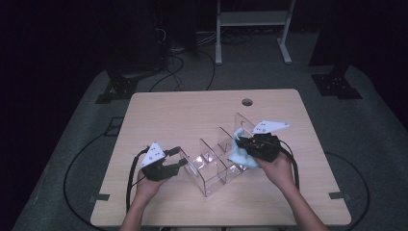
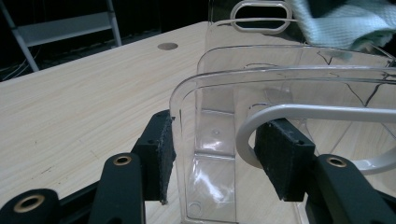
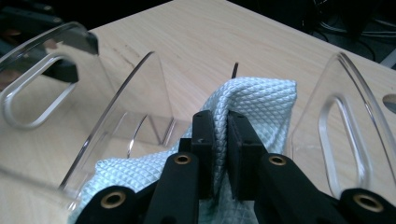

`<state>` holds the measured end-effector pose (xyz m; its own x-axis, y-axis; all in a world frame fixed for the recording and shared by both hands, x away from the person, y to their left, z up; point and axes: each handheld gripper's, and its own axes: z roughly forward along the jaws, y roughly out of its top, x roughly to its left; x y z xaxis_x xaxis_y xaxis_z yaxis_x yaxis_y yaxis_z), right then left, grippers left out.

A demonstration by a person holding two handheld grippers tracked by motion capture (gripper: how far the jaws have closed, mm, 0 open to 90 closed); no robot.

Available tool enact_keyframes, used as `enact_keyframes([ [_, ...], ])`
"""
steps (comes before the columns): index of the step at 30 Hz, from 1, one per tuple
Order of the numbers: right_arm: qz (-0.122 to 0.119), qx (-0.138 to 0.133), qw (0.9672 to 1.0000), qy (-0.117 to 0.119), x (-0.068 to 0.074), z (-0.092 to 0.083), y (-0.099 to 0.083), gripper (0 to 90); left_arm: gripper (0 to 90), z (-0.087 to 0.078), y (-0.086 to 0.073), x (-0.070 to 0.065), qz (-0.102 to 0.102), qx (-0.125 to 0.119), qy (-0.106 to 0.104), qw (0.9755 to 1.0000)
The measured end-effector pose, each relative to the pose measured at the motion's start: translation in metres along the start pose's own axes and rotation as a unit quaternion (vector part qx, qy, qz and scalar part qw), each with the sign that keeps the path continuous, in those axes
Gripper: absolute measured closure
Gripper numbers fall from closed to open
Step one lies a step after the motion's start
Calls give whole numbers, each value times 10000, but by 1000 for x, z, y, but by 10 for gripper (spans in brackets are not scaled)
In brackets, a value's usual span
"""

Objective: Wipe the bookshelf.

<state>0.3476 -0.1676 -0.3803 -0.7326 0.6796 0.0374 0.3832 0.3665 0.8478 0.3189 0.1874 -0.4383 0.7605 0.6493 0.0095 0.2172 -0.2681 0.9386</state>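
Here the right hand-held gripper (image 3: 220, 154) pinches the cloth (image 3: 261, 105) between two rack (image 1: 211, 166) dividers, the rack's long axis running diagonally; the left hand-held gripper (image 2: 212, 156) clamps the rack's near end wall.

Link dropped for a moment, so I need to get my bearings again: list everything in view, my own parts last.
Table: one, light wood, centre of the high view.
Cable hole: one, near the table's far edge.
Divider rack: one, clear plastic, mid-table.
Cloth: one, pale blue, in the rack's right part.
Metal frame: one, white, on the floor beyond the table.
Left tongs: black, closed on the rack's end wall.
Right tongs: black, shut on the cloth.
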Motion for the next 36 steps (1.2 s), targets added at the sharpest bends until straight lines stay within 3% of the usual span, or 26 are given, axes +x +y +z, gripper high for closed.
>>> enact_keyframes([
  [8, -75, 8, 10000, -53, 3, -7, -3, 819, 474, 0, 0, -1, -3, -14, 31, 10000],
  [15, 63, -46, 10000, -30, -4, 9, 4, 817, 474, 0, -1, -1, -49, -28, 85, 9999],
  [23, -16, 10, 9999, -100, -2, -7, -6, 818, 474, 1, -1, -2, -40, -29, 85, 10000],
  [31, 65, 74, 9999, -106, -7, 16, 11, 817, 473, 0, -1, -2, -101, -46, 119, 9999],
  [36, -88, 62, 9999, -126, 1, 4, 7, 818, 473, 0, -2, -2, -122, -61, 129, 9998],
])
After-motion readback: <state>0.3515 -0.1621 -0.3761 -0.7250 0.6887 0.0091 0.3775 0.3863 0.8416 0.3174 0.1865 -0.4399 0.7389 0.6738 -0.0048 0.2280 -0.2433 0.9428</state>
